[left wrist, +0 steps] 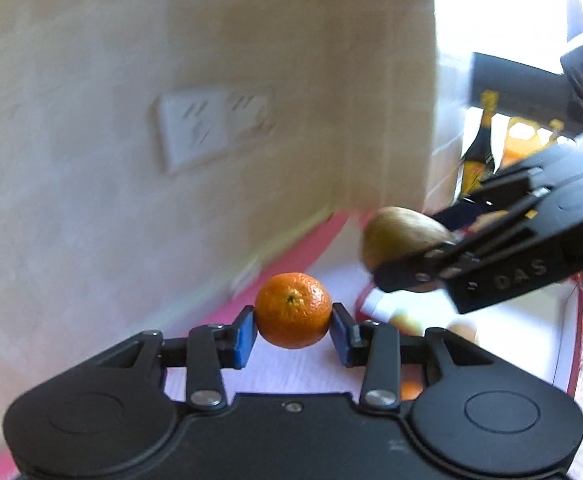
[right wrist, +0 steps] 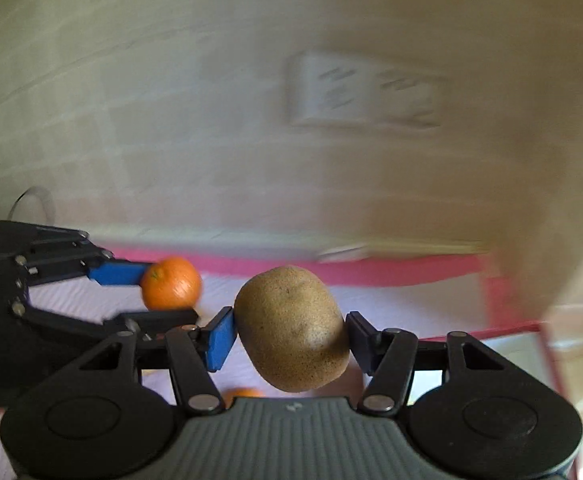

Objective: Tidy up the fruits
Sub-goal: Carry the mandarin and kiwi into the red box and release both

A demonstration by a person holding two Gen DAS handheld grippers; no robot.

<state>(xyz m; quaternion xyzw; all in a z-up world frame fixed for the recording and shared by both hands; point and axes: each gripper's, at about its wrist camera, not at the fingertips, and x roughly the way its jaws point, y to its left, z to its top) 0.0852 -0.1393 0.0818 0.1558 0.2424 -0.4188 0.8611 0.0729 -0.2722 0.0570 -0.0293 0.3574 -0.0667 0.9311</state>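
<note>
Left fingers pinch mandarin; right fingers pinch what looks like kiwi.

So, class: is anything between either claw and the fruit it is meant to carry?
No. The left claw is already shut on the tangerine, and the right claw is shut on the kiwi. Nothing sits between pads and fruit.

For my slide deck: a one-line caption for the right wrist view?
Right claw grips a kiwi while the left claw holds a mandarin alongside.
</note>
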